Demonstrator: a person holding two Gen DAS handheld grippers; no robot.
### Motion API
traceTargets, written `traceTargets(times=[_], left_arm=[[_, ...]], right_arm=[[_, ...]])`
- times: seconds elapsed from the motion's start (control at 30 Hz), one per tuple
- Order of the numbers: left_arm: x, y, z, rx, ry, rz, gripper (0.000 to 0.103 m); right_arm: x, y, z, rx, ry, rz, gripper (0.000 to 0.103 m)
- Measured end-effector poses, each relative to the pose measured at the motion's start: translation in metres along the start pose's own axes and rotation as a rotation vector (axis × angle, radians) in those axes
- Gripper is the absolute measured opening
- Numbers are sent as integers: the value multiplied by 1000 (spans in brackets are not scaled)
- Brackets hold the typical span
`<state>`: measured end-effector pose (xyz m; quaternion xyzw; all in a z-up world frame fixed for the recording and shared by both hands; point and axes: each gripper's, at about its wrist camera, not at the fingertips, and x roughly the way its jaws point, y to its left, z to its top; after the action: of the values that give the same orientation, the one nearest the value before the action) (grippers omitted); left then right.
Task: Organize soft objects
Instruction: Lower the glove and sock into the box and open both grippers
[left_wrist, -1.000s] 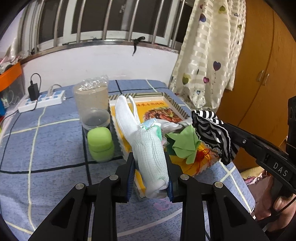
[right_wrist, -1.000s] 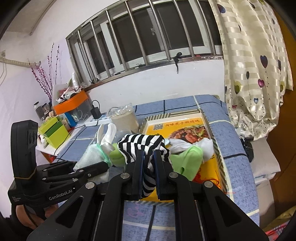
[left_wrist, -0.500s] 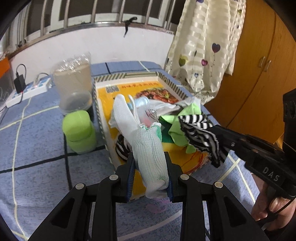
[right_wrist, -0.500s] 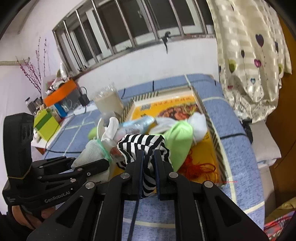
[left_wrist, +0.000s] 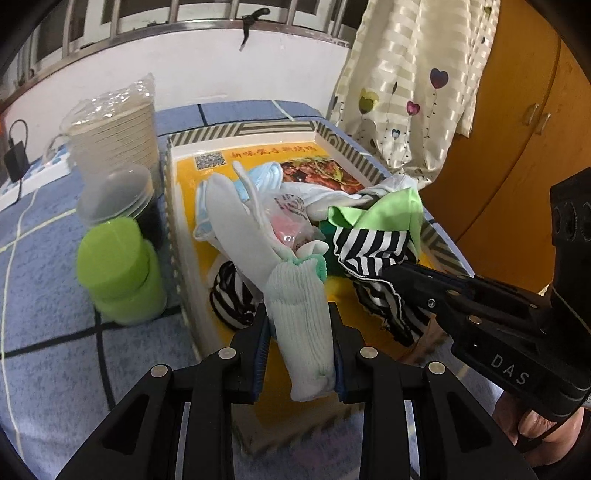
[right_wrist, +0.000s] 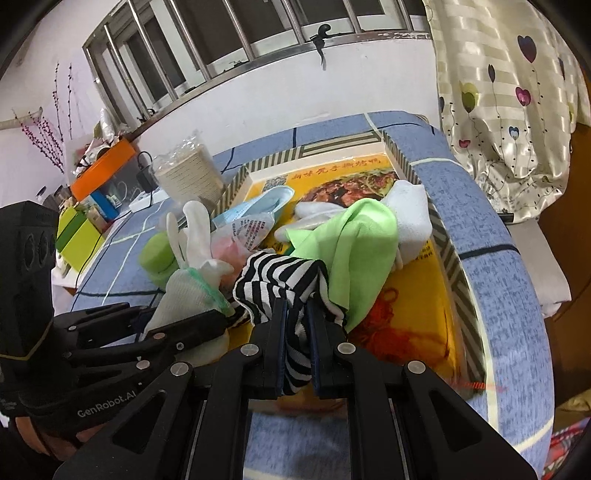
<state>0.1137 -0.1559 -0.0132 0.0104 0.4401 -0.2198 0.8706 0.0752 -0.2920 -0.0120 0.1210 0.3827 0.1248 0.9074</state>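
A: Currently, how is the white glove (left_wrist: 295, 317) oriented?

B: Its long axis runs away from the left gripper (left_wrist: 297, 354), fingers pointing up and toward the window. The ribbed knit cuff is clamped between the two pads; the cuff end hangs below them. A green trim band circles the wrist.

A: And the striped cloth (right_wrist: 284, 280)?

B: Black-and-white striped fabric, bunched. The right gripper (right_wrist: 295, 354) is closed on it, a loose fold trailing down between the fingers.

A: Location of both items?

B: Both are held above the near end of the tray (left_wrist: 354, 155), a shallow yellow-floored box with striped walls, resting on the blue checked worktop (left_wrist: 48, 350). A light green cloth (right_wrist: 354, 251), white socks (right_wrist: 410, 214) and a blue face mask (right_wrist: 266, 203) lie inside.
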Motion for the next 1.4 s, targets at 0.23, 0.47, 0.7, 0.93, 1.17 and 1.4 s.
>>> traceTargets(times=[0.23,0.47,0.7,0.93,1.17,1.4], left_arm=[[15,-5,18,15,-7,-3,27],[8,-8,14,21,-8,-25,29],[-6,-8,3,14,-18,-21,32],[-19,-11,-5,27,-27,-15,35],[-33,-13,-9,28,-46,-15,35],[-49,-12,-16,19,-70,14,35]], right_arm=[[13,-8,16,15,3,2,12],[5,0,12,-23,-5,-23,28],[-11,5,5,-31,-24,-42,43],[-25,14,0,-50,-34,-50,43],[-35,22,-5,-61,-41,-57,43],[-47,35,-10,-94,-58,-59,43]])
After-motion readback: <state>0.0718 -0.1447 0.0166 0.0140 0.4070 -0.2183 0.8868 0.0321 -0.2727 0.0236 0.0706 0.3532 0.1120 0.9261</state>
